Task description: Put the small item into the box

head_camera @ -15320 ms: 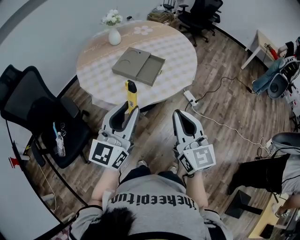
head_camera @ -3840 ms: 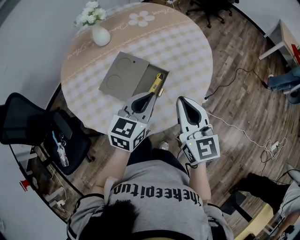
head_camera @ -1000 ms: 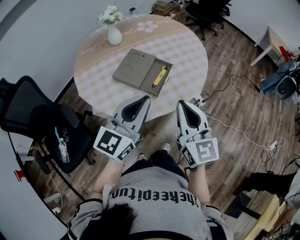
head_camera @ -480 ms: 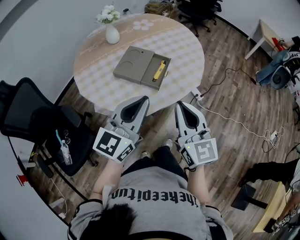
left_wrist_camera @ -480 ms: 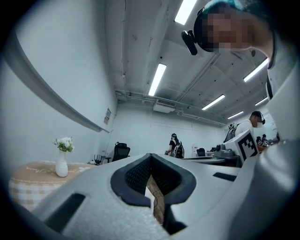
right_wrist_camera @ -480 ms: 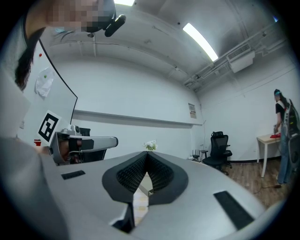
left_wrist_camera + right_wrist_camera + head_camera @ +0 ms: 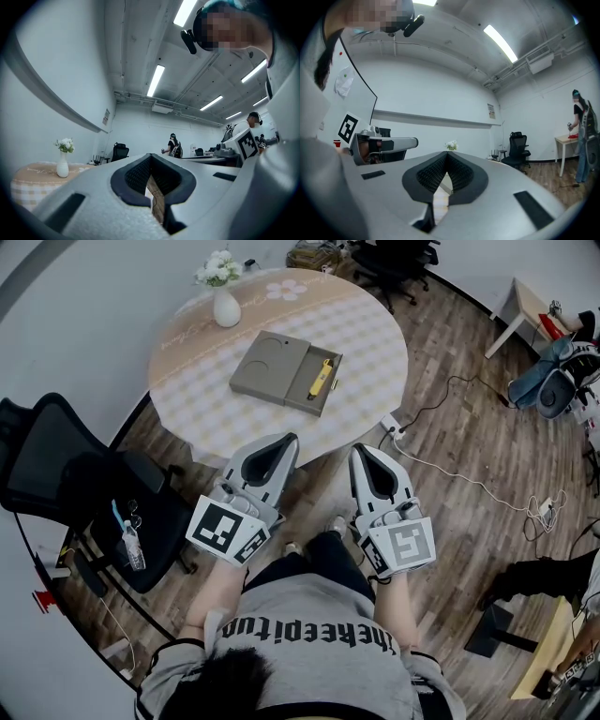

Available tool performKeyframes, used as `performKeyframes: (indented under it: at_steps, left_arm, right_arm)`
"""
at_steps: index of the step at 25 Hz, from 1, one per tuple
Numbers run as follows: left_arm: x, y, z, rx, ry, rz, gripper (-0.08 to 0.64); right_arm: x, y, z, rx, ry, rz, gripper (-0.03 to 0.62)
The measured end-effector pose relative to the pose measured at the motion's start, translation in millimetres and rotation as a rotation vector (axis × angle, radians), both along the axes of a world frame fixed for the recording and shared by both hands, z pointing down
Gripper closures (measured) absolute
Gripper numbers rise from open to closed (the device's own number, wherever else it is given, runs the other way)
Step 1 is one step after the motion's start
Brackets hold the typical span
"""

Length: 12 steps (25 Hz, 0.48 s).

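A round table (image 7: 366,343) fills the far floor, with a black chair (image 7: 56,465) at its near left. By the table's near edge the person's 2 forearms reach forward side by side. They hold the left gripper (image 7: 287,439) and right gripper (image 7: 362,450) roughly level, pointing at the table, each with jaws together on nothing. The open box (image 7: 267,360) lies mid-table, with only bare cloth between it and the grippers. A vase (image 7: 225,307) stands far left. The yellow item (image 7: 322,377) lies in the box's right half.
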<state>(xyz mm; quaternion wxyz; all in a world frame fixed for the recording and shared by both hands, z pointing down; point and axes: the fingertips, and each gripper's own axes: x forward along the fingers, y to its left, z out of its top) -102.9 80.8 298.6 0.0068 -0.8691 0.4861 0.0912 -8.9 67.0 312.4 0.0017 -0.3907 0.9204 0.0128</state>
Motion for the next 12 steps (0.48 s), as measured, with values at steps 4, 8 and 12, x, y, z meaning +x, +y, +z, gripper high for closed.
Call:
performKeyframes:
  at_steps: [4, 8, 12]
  left_arm:
    - [-1.6, 1.5, 0.6, 0.003, -0.003, 0.004, 0.545]
    - [-5.8, -0.7, 2.0, 0.002, -0.003, -0.008, 0.544]
    - [-6.6, -1.4, 1.7, 0.004, -0.015, -0.010, 0.543]
  right_arm:
    - [-2.4, 2.5, -1.3, 0.006, 0.003, 0.001, 0.586]
    - [-4.1, 2.3, -2.5, 0.011, 0.006, 0.000, 0.586]
    - [-4.0, 2.7, -2.6, 0.012, 0.010, 0.000, 0.586]
